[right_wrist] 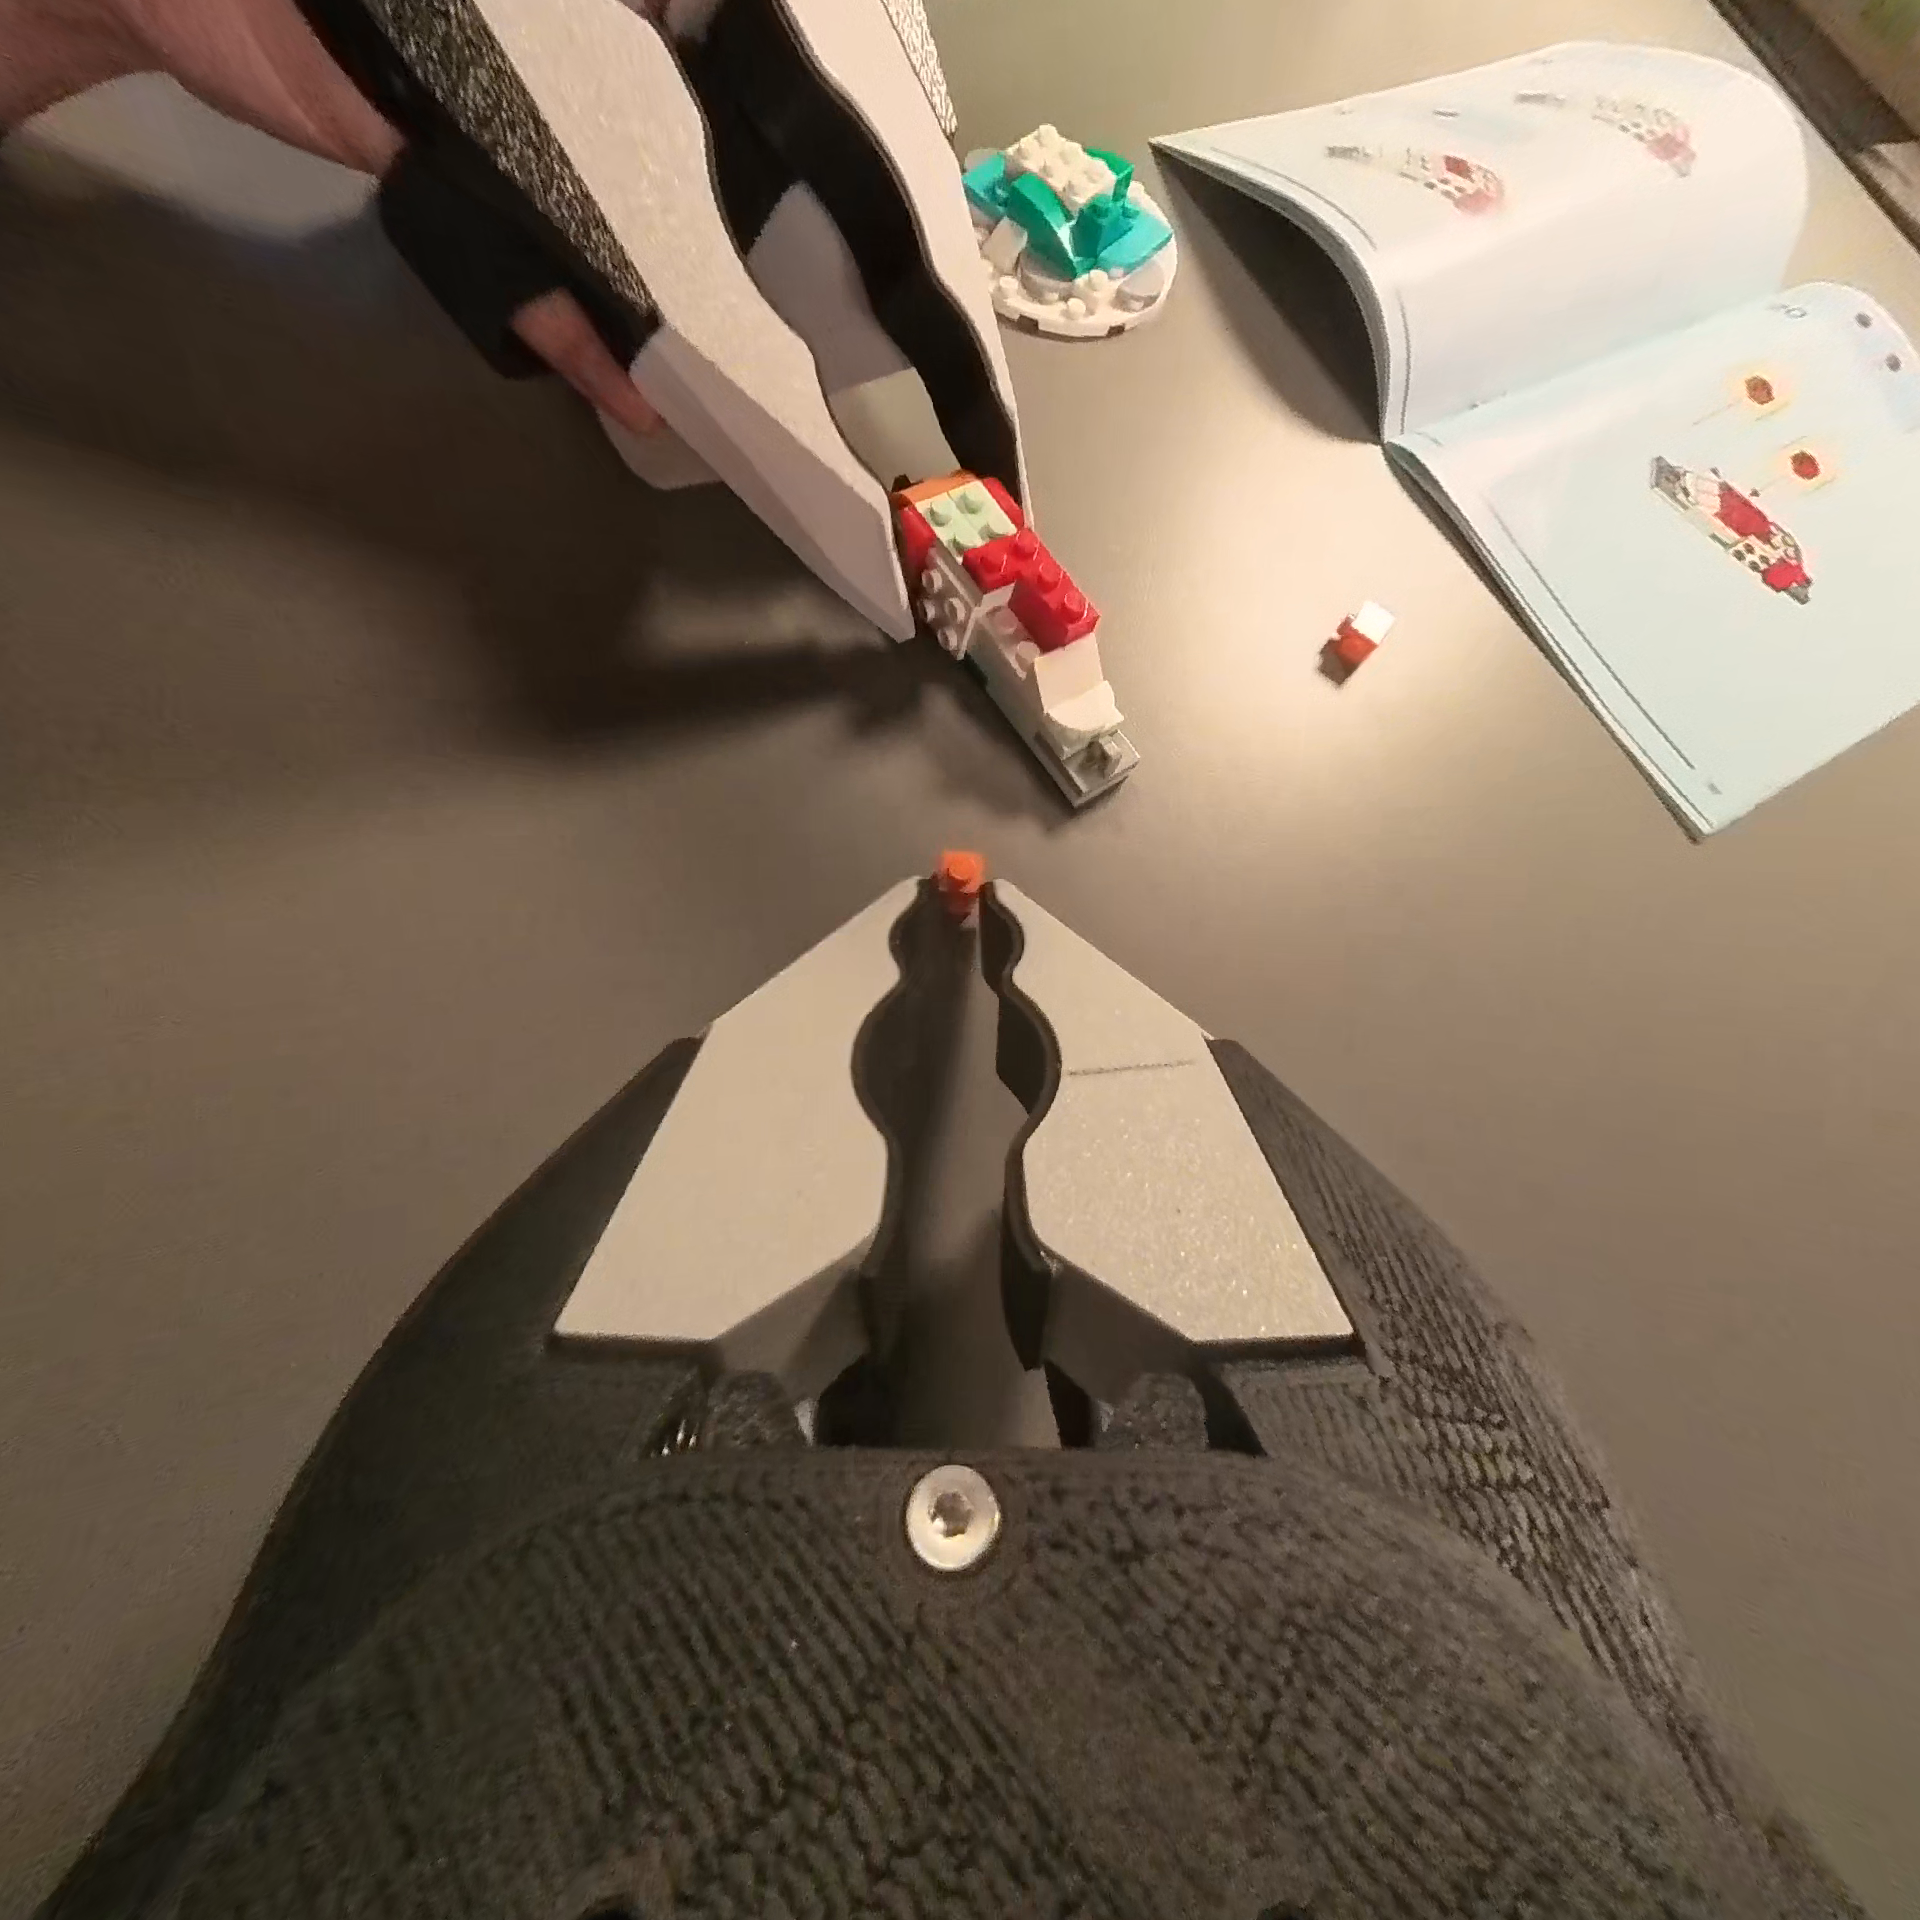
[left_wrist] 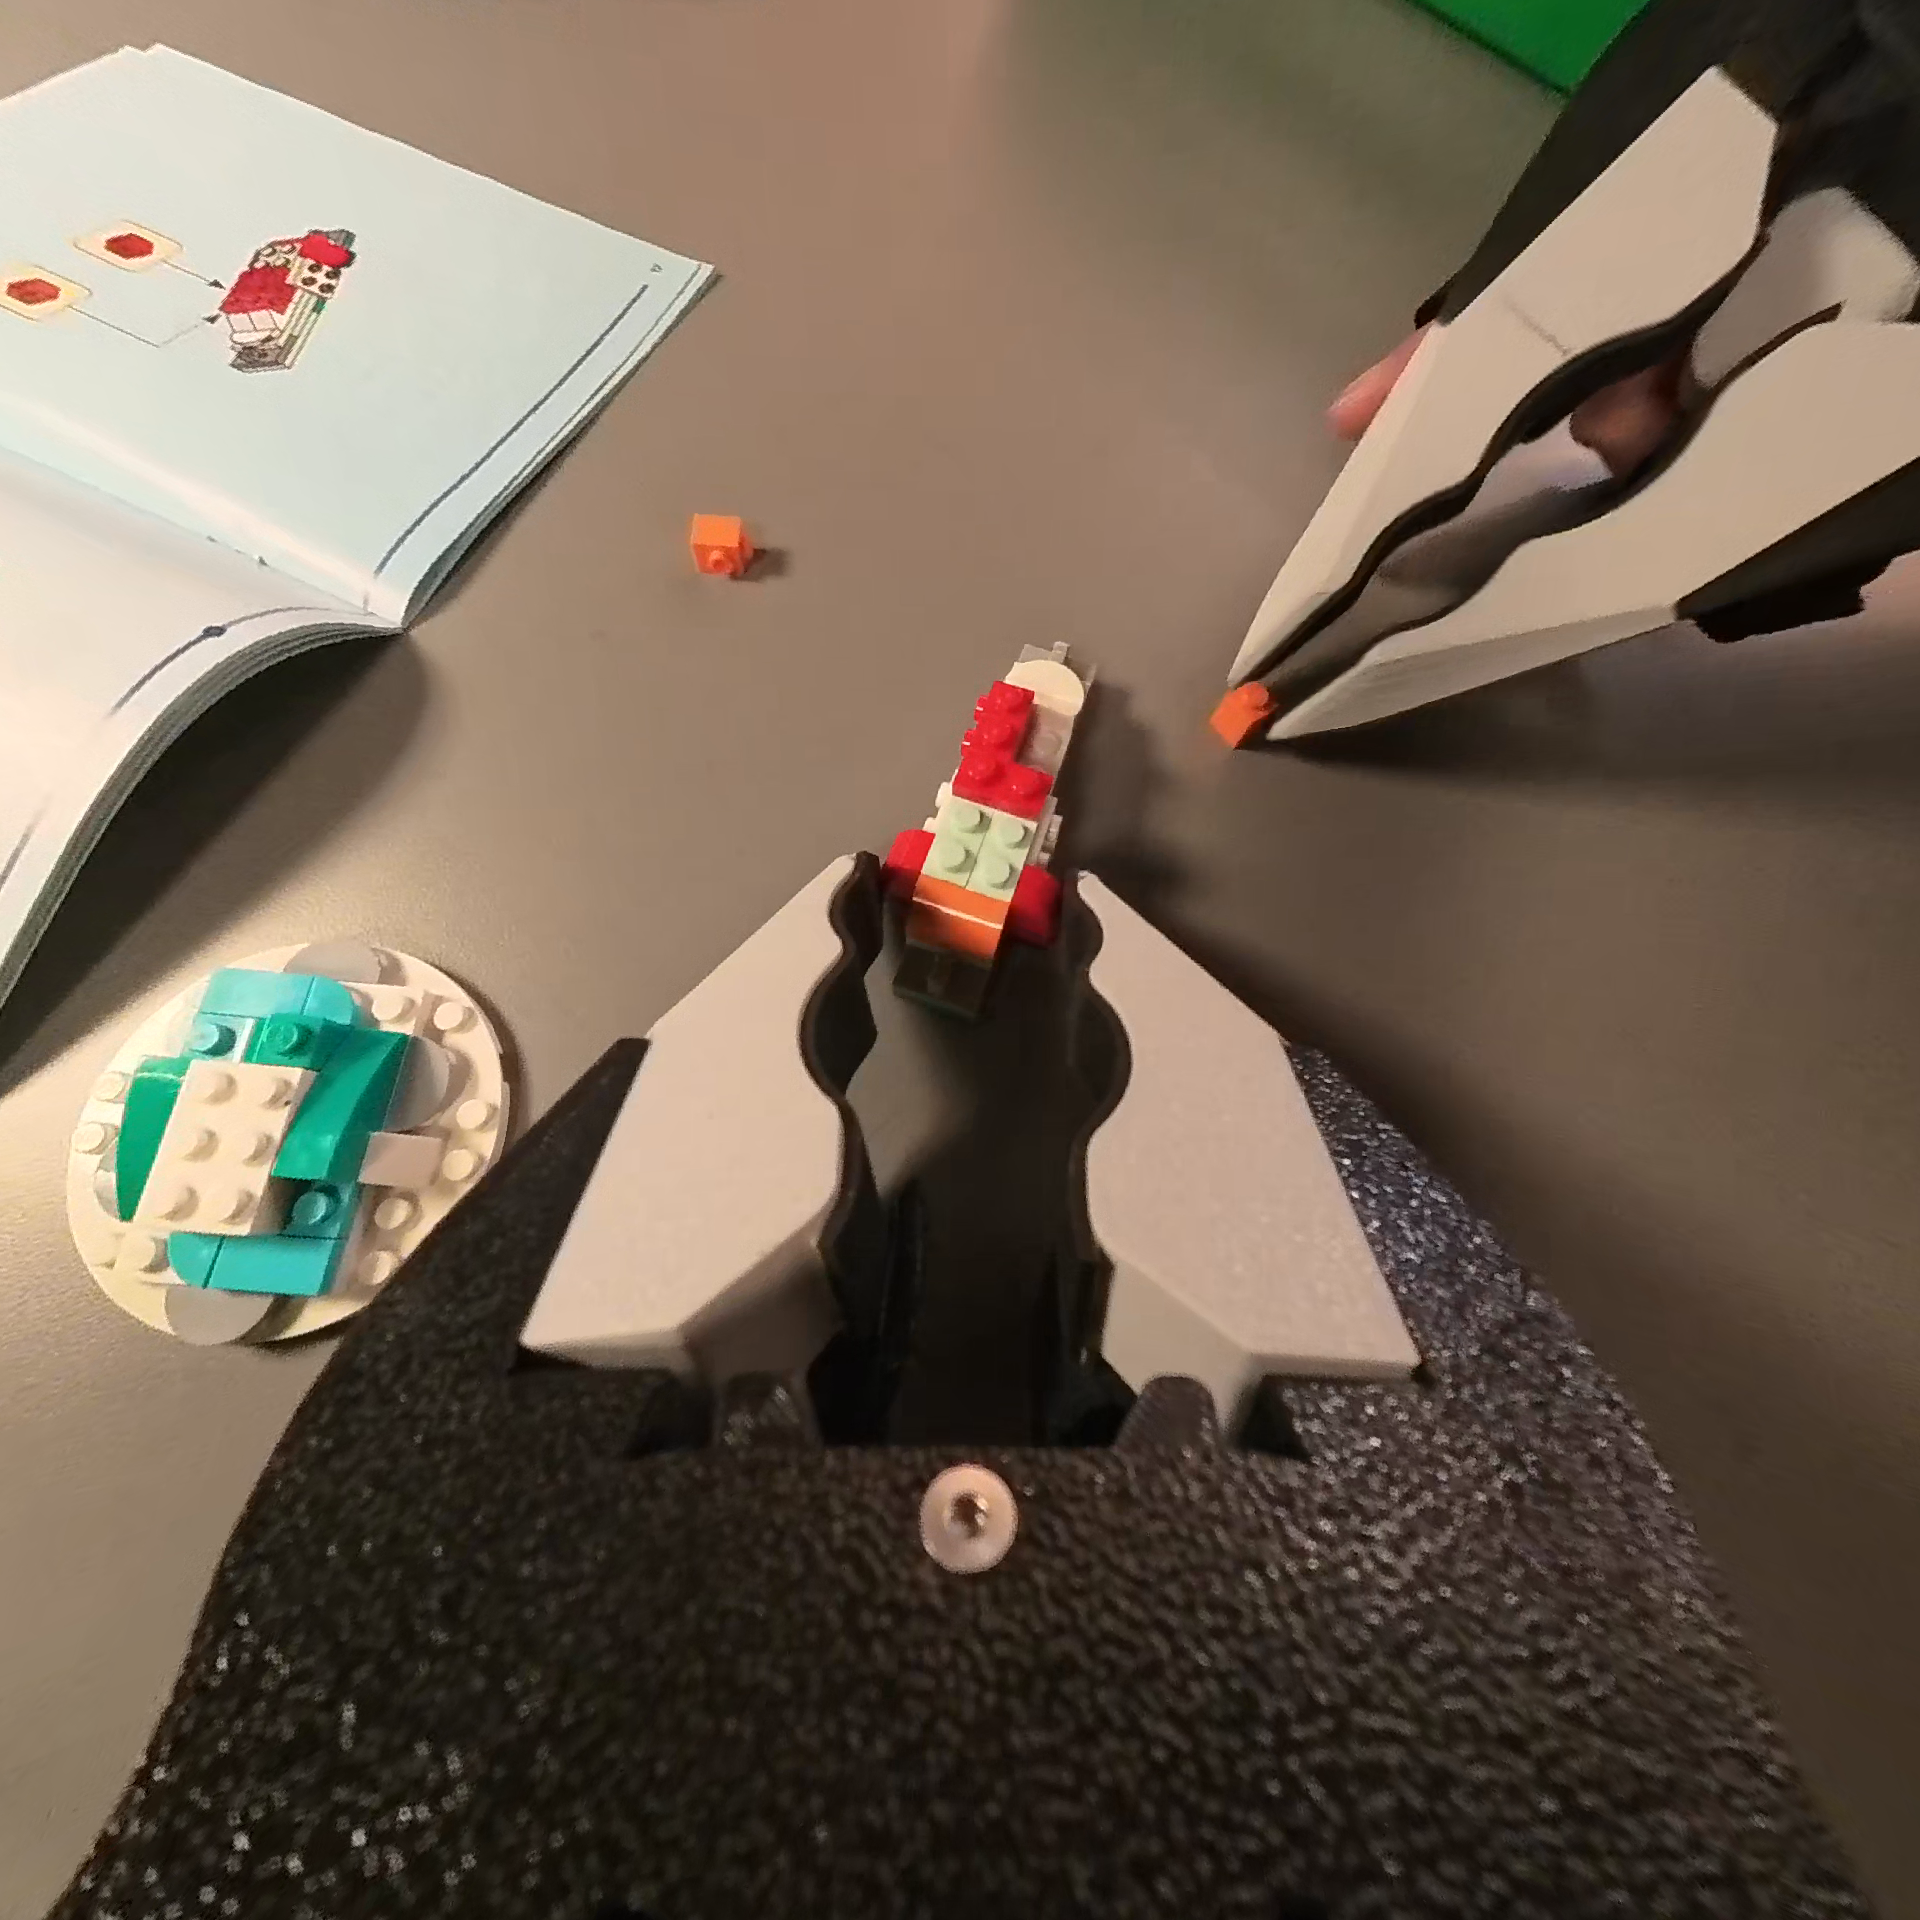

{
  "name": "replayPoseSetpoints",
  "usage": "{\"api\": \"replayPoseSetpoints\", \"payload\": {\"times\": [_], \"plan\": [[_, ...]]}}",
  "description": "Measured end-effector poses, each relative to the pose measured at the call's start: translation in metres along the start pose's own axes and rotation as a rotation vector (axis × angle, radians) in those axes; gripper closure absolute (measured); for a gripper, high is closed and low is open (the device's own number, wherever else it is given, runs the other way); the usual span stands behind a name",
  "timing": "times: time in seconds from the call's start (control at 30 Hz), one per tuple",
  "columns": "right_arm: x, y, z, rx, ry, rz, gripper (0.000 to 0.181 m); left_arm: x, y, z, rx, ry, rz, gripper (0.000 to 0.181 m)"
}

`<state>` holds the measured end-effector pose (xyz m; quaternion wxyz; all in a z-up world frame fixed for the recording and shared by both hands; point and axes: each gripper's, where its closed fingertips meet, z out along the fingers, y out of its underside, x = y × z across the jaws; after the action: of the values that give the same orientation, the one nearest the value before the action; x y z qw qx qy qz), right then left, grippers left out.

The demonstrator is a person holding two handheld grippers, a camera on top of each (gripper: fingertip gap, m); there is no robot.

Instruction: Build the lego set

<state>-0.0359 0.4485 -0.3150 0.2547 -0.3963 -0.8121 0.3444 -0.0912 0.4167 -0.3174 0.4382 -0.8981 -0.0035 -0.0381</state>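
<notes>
In right claw (right_wrist: 958, 896): orange brick (right_wrist: 957, 871)

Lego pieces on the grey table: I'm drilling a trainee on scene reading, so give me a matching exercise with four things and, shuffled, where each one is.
Things:
1. red, white and mint lego model
2. small orange lego brick
3. loose orange lego brick
4. round white lego base with teal bricks

Places:
A. lying alone near the open instruction booklet
B. pinched at the right gripper tips
C. held at one end in the left gripper
D. beside the left gripper, untouched

Pairs: 1-C, 2-B, 3-A, 4-D
</notes>
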Motion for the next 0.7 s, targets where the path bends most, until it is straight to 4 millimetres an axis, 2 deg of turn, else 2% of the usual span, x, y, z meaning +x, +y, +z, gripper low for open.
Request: {"api": "replayPoseSetpoints", "payload": {"times": [0.03,0.1,0.27,0.4,0.7], "plan": [[0.001,-0.001,0.000,0.001,0.007,0.005,0.174,0.000,0.000,0.000,-0.001,-0.006,0.005,0.149],[0.003,-0.007,0.001,0.013,0.032,0.033,0.175,0.000,0.001,0.000,-0.003,-0.025,0.008,0.149],[0.004,-0.041,0.010,0.094,0.158,0.210,0.175,-0.002,0.001,0.000,-0.004,-0.101,-0.022,0.149],[0.014,-0.044,0.018,0.086,0.304,0.276,0.175,0.000,0.000,0.001,-0.003,-0.127,-0.044,0.149],[0.020,-0.041,0.023,0.080,0.320,0.403,0.175,0.000,0.000,0.002,-0.003,-0.132,-0.047,0.149]]}}
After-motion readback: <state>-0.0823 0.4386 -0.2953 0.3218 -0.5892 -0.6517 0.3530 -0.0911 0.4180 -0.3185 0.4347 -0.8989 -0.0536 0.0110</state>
